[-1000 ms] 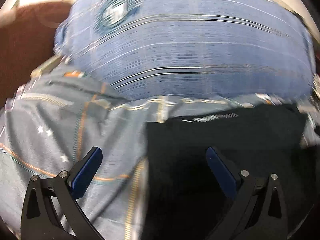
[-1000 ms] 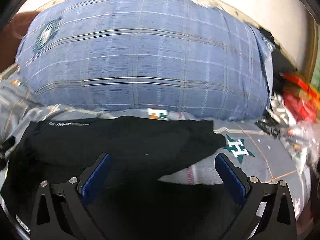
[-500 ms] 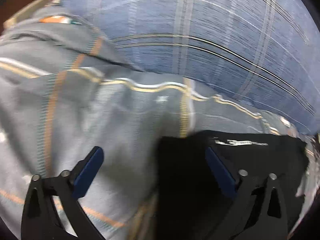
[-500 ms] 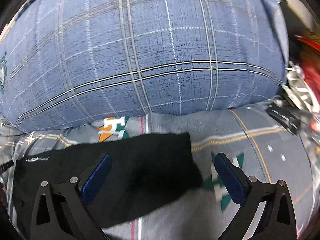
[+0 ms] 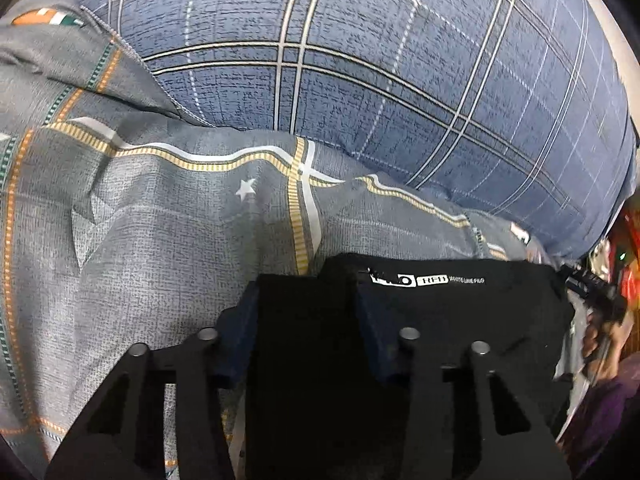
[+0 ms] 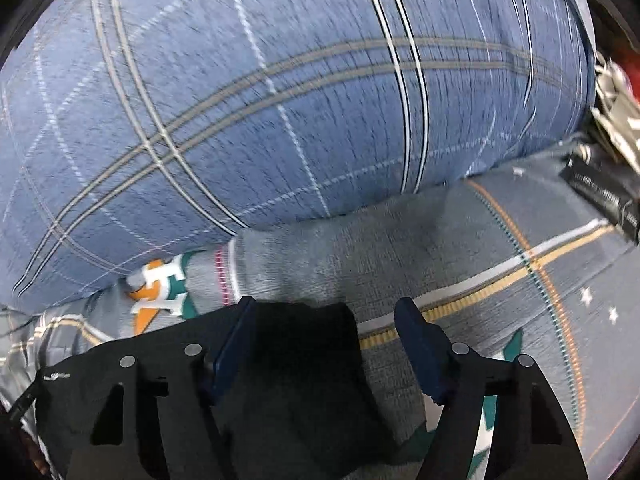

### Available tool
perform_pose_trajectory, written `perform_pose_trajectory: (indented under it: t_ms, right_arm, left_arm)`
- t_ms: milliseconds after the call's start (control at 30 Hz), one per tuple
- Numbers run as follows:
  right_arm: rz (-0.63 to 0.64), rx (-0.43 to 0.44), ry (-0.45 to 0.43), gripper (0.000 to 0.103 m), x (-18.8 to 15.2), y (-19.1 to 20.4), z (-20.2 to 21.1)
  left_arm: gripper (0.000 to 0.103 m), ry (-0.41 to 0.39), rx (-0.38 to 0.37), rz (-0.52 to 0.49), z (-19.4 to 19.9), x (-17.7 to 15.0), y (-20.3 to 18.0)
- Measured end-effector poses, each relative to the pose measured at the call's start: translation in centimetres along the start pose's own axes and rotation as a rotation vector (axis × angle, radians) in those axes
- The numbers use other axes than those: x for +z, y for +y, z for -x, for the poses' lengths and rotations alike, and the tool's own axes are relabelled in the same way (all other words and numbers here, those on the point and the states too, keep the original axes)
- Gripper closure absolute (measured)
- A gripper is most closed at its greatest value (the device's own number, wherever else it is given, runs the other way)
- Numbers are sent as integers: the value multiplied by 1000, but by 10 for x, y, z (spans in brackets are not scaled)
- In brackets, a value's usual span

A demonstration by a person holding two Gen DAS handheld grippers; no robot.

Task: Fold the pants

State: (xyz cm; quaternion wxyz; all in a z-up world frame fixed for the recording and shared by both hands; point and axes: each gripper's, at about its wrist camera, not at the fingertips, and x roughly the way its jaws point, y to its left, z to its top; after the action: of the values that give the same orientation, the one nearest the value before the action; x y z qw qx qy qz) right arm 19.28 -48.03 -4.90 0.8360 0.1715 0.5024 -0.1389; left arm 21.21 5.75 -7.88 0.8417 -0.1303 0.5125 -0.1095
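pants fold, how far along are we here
Early stage. Done: the black pants lie on the grey bedspread by the blue plaid pillow. In hand: the left gripper and right gripper each straddle an edge of the fabric, apparently closing. Left: lifting it and folding it over.

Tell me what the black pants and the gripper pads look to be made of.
Black pants: looks like a matte, smooth knit, possibly synthetic sportswear; it drapes limply and carries a small white printed logo. Left gripper finger pads: dark blue, dull, likely rubber or foam; right gripper pads look alike.
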Motion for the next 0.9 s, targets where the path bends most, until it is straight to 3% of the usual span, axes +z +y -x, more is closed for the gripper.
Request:
perform_pose_trajectory:
  t_ms: [67,133,200,300,400,567,900]
  right_arm:
    - [-29,8,1,40,-3,-2,-8]
    - [-40,6,8,62,-6,1,-15]
    - [-25,-3,-13,76,-8,8,-14]
    - [-4,-14,-46,85,-13,18,-4]
    - [-9,1,-103,87,-20,20,19]
    - [-51,53,-184,87,-33,11,69]
    - [-148,129,-288,87,-90,-20,142]
  left_arm:
    - [71,-4,-6,-7,1,0,0]
    - [82,-20,-14,-19,5,0,-2]
    - [93,-33,-27,-23,7,3,-1]
    - [97,-52,-92,-6,19,4,8]
    - [98,-63,-105,-18,28,3,9]
    - [100,-131,-203,-19,59,1,10]
    - [100,-181,-331,-19,110,-29,13]
